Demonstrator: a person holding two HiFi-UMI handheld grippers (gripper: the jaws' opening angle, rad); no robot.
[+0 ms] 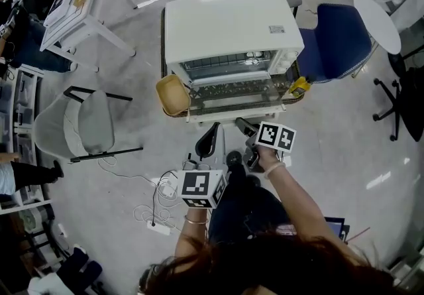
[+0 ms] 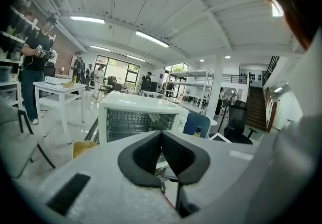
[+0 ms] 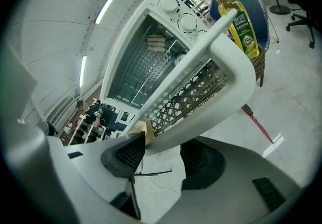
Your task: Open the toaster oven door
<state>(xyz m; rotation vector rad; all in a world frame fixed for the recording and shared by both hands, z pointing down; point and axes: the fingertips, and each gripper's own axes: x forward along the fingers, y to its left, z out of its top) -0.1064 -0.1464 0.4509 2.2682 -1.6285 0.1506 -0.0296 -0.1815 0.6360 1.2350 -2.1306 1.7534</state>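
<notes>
From the head view, the toaster oven [image 1: 228, 25] sits on a low bench [image 1: 163, 42] in the middle of the floor. Its door [image 1: 232, 91] is already swung down close to flat, with the rack inside showing. The right gripper [image 1: 246, 128] reaches in at the door's front edge, where the handle [image 1: 232, 115] runs. The left gripper [image 1: 207, 142] hangs back on the near side, well apart from the oven. I judge it is parked there so it stays out of the door's swing.

In the left gripper view, that gripper's jaws are pressed together with nothing between them. It points over toward the oven's open front, and a yellow dish [image 2: 83, 147] sits beside the oven.

In the right gripper view, the jaws stand fairly wide and the white handle bar lies across the gap between them. It touches the left pad [image 3: 128, 152]. I think it is hooked rather than clamped, though the angle makes that hard to be sure of. Hooking would suit drawing the door down by its handle. Beyond the handle are the oven's knobs [image 3: 176, 11] and a bottle of oil [image 3: 240, 29] beside it. To my eye the opening is nearly finished.
</notes>
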